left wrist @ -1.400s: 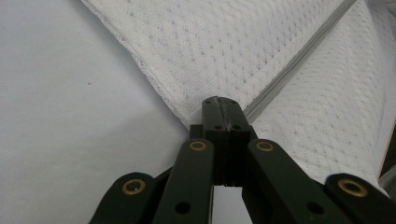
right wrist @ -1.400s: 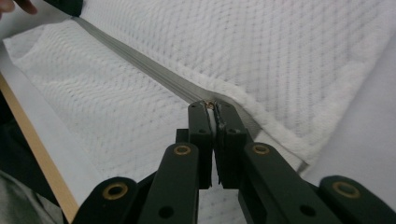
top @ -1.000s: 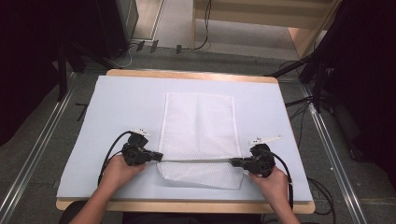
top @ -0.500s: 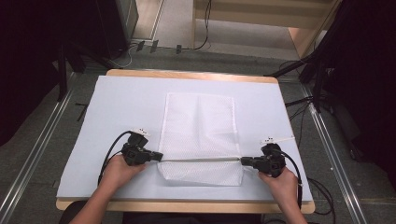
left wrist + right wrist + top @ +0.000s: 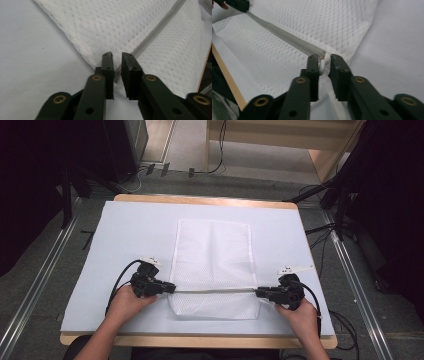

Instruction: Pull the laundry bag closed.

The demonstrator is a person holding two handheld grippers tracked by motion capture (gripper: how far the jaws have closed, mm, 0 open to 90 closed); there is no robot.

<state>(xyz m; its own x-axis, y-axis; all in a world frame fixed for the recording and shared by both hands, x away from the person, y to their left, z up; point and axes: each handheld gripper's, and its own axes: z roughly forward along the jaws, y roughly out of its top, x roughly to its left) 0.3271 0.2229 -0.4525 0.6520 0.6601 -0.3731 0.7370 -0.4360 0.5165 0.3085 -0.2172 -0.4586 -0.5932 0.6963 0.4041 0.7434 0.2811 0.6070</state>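
Jaws of left gripper (image 5: pixel 172 289), right gripper (image 5: pixel 259 293) just opened slightly, releasing mesh bag (image 5: pixel 214 255) zipper ends.

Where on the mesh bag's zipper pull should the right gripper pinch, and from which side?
Pinch the small white pull tab at the zipper end on the mesh bag's right edge, coming in level from the right along the zipper line. The tab sticks out past the bag's edge, already between the right gripper's slightly parted jaws.
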